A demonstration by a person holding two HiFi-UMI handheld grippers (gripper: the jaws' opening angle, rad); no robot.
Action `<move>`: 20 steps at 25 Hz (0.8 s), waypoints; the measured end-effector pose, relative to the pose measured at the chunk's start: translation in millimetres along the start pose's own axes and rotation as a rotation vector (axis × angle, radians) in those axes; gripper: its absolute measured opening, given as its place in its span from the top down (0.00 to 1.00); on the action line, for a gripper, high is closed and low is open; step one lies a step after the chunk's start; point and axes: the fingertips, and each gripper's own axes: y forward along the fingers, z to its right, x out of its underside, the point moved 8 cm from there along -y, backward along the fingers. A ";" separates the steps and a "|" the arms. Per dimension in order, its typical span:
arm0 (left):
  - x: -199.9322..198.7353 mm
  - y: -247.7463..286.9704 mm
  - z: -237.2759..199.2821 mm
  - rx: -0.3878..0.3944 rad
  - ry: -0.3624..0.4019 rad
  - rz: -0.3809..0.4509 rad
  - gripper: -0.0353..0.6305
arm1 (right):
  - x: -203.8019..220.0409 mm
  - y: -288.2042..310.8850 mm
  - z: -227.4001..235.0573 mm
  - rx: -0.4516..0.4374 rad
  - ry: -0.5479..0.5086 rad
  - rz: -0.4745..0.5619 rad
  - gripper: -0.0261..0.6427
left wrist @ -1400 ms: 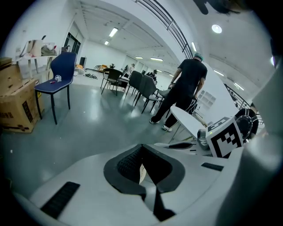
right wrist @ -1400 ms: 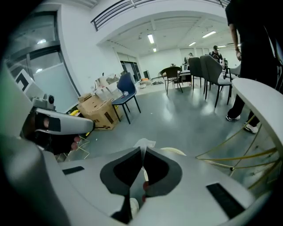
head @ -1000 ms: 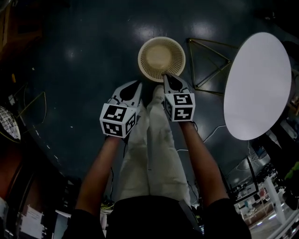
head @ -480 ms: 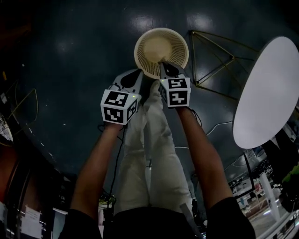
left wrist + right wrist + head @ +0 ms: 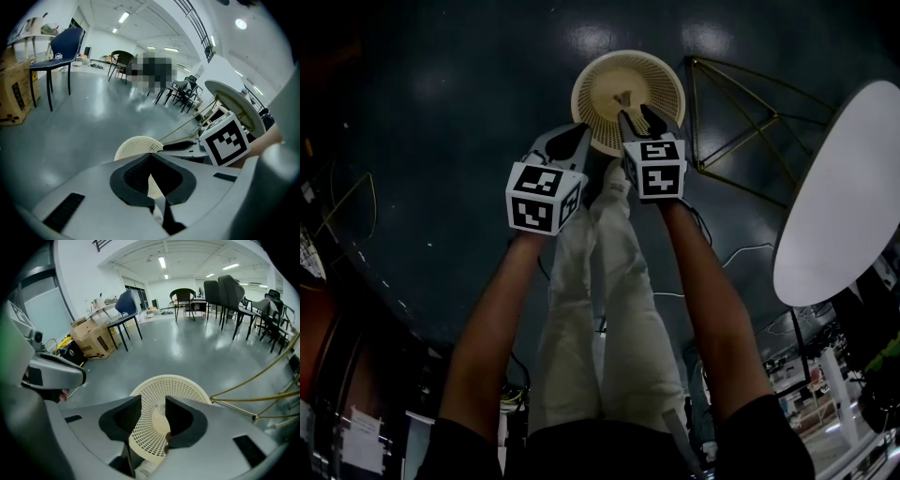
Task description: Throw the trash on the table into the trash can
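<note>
The right tool [image 5: 153,401] is just being opened, empty, above the trash can [image 5: 592,84] with the trash [image 5: 623,97] inside, the left tool [image 5: 150,157] being held shut, empty; tipping is likely being risked by rim contact.

The trash can's [image 5: 592,94] mouth stands open from above. Only what may be a small scrap lies low inside, though the view is too dark to be sure. The right gripper [image 5: 639,119] hangs over the near rim. Its jaws have just been opening and stand apart with nothing between them, so the way straight down is free. The left gripper [image 5: 578,134], jaws together, crowds it closely on the left. On the can's right, the gold wire table frame [image 5: 239,398] stands just beside the rim and bars a sweep that way, with the white round tabletop [image 5: 839,202] beyond. The person's legs [image 5: 609,281] fill the near side. Left of the can, the dark floor [image 5: 441,141] lies open.
</note>
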 end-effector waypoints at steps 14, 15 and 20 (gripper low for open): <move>-5.6 -9.7 23.1 0.006 0.012 -0.009 0.94 | -3.9 -31.5 3.6 0.007 0.011 0.024 0.78; -6.1 -12.1 25.2 0.005 0.013 -0.010 0.94 | -4.7 -35.2 2.4 0.007 0.009 0.027 0.80; -15.3 -27.5 38.1 0.003 0.017 -0.004 0.94 | -15.4 -59.2 -2.6 0.010 -0.001 0.049 0.87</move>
